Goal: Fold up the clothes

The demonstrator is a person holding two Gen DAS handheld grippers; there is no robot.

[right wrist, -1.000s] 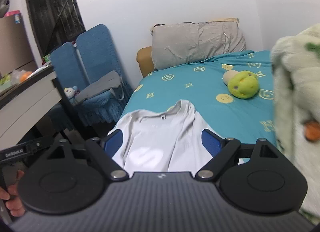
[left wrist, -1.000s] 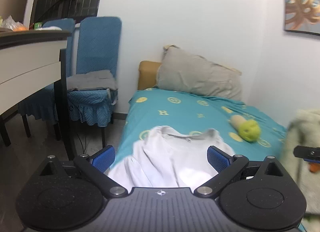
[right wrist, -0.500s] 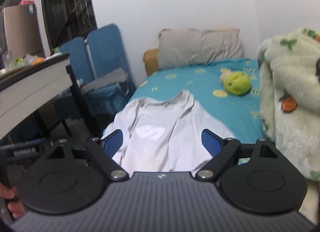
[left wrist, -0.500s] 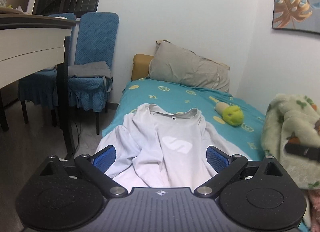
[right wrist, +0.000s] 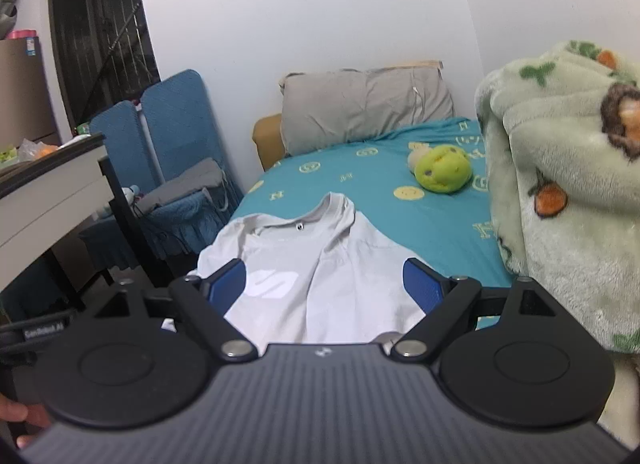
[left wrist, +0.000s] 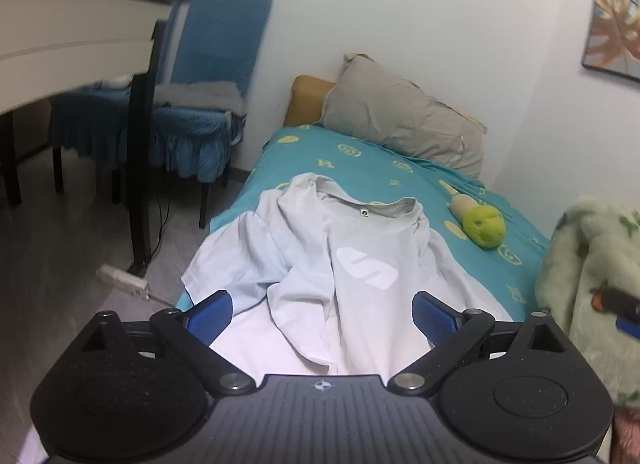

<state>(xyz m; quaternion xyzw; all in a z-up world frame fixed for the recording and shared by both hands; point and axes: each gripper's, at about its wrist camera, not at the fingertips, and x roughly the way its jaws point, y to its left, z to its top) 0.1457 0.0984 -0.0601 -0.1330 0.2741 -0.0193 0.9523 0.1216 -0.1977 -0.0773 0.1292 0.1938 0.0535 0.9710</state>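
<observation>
T-shirt (left wrist: 360, 272) lengthwise on bed (left wrist: 400, 168), collar toward pillow (left wrist: 400, 120)

A pale grey T-shirt (left wrist: 360, 264) lies front side up on the bed (left wrist: 360, 160), its round ribbed collar pointing toward the head of the bed and its hem toward the camera. A small dark tag shows inside the back of the neck, and a white curved logo sits on the chest. The shirt is not spread flat: the sleeve nearest the edge of the bed is rumpled and doubled over in loose folds, and a long crease runs down the body beside the logo. The opposite sleeve lies flatter on the teal sheet. In the right wrist view the T-shirt (right wrist: 320, 264) reaches to the mattress edge.
</observation>
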